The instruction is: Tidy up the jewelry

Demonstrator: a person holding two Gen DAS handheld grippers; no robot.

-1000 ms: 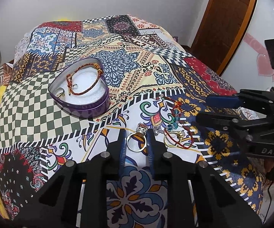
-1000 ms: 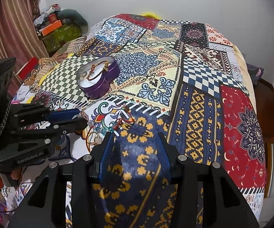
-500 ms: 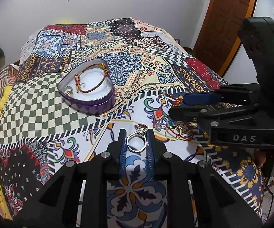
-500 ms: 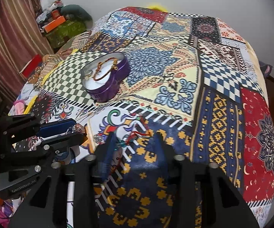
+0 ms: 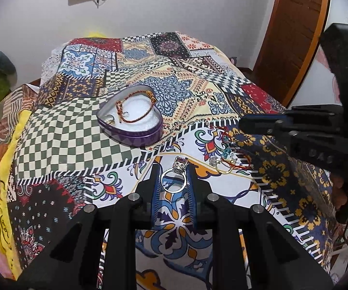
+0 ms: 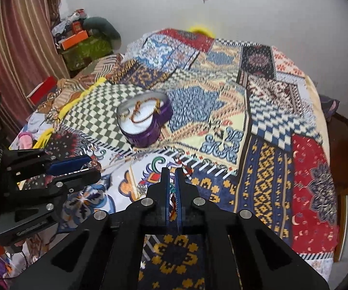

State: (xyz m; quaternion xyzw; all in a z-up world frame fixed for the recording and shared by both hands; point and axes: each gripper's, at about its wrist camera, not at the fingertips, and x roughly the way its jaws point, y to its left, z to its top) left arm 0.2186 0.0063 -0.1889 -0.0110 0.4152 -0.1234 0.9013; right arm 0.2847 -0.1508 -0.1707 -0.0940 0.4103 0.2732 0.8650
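Observation:
My left gripper (image 5: 173, 169) is shut on a silver ring (image 5: 174, 180) with a purple stone and holds it above the bed; it also shows in the right wrist view (image 6: 94, 166). A purple heart-shaped tin (image 5: 131, 120) with white lining holds a red-gold bracelet (image 5: 135, 110); it also shows in the right wrist view (image 6: 146, 123). My right gripper (image 6: 172, 171) is shut on a red cord bracelet (image 6: 172, 204) with teal beads, at the small jewelry pile (image 5: 227, 157). A gold ring (image 5: 223, 168) and a clear stone piece (image 5: 213, 160) lie there.
A patchwork bedspread (image 5: 186, 91) covers the bed. A wooden door (image 5: 294, 29) stands at the right. Boxes and bags (image 6: 82, 41) are piled by the curtain at the left. The right gripper's body (image 5: 318, 140) is close to my left gripper.
My left gripper lifted the silver ring off the bed. My right gripper moved in over the jewelry pile and closed on the red cord bracelet.

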